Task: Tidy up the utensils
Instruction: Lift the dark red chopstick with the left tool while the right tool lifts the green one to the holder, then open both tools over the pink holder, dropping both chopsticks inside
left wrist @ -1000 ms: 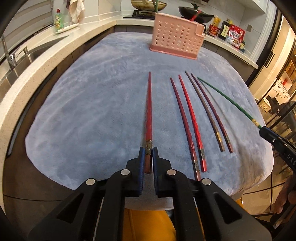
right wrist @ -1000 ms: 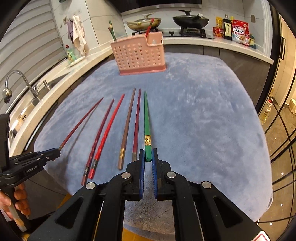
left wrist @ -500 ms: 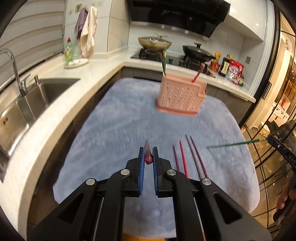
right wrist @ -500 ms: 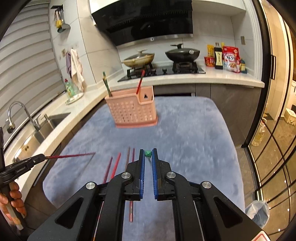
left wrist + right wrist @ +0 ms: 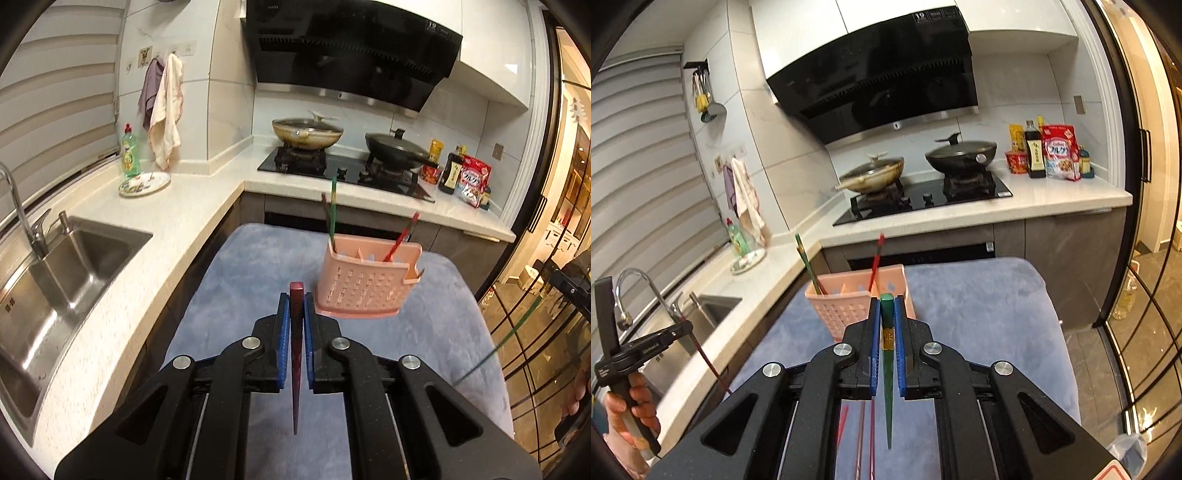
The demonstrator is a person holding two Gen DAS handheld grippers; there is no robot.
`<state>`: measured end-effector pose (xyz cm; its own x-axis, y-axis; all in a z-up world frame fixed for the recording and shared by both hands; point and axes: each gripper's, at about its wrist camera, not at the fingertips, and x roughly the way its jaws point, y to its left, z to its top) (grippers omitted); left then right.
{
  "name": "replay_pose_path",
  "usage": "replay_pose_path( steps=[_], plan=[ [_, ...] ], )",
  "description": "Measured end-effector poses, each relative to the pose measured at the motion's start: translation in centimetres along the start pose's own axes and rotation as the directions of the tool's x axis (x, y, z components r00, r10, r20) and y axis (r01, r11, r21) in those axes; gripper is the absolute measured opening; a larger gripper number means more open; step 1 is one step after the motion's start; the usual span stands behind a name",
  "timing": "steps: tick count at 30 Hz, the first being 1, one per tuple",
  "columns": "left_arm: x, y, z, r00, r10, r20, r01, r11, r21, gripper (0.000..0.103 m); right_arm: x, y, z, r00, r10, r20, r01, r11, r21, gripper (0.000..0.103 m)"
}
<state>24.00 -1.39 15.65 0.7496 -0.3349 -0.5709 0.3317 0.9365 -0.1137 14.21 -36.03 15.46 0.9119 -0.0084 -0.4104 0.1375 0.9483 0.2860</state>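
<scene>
Left gripper clamping red chopstick by thick end, tip hanging down. Right gripper gripping green chopstick likewise. Both hanging short of pink holder. Sticks probably light, stiff, slippery; thick-end pinch looking safest.

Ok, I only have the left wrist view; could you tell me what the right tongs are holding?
Observer: The right tongs are shut on a green chopstick, gripped near its thick end, tip pointing down.
Operator: Thanks. Do any chopsticks lie on the mat?
Observer: Yes, a few loose chopsticks lie on the mat below the right tongs.
Operator: And how does mine hang, seen from there?
Observer: The red chopstick slants tip-down from the left tongs.
</scene>
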Motion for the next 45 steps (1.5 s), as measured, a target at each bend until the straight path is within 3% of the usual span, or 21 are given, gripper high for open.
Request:
replay_pose_path(
  steps=[7,13,19,26,35,41,45],
  plan=[
    [0.7,-1.9,7.5,0.991,-0.040,0.128,0.042,0.999,-0.010,0.007,2.8,1.1,6.7,0.991,0.055,0.121,-0.057,0.998,0.019,0.007],
    [2.4,-4.0,13.7,0.966,-0.088,0.245,0.095,0.995,-0.019,0.007,6.5,2.3,11.7,0.981,0.066,0.185,-0.071,0.997,0.021,0.007],
    [5.8,-5.3,16.0,0.962,-0.076,0.263,0.084,0.996,-0.018,0.007,10.8,3.0,13.5,0.979,0.068,0.194,-0.075,0.997,0.029,0.007],
    [10.6,-5.4,15.3,0.979,-0.058,0.194,0.062,0.998,-0.014,0.007,15.5,2.6,12.4,0.988,0.077,0.133,-0.085,0.995,0.058,0.007],
    [14.7,-5.0,12.5,0.993,-0.056,0.103,0.059,0.998,-0.024,0.007,20.6,2.2,7.5,0.998,0.065,-0.010,-0.064,0.996,0.057,0.007],
    [15.8,-4.2,10.9,0.998,-0.037,0.054,0.039,0.999,-0.035,0.008,21.6,2.0,5.6,0.997,0.042,-0.068,-0.039,0.998,0.041,0.008],
    [14.7,-3.8,10.6,0.998,-0.025,0.065,0.027,0.999,-0.034,0.011,20.3,2.0,5.9,0.998,0.027,-0.049,-0.026,0.999,0.025,0.018]
  ],
)
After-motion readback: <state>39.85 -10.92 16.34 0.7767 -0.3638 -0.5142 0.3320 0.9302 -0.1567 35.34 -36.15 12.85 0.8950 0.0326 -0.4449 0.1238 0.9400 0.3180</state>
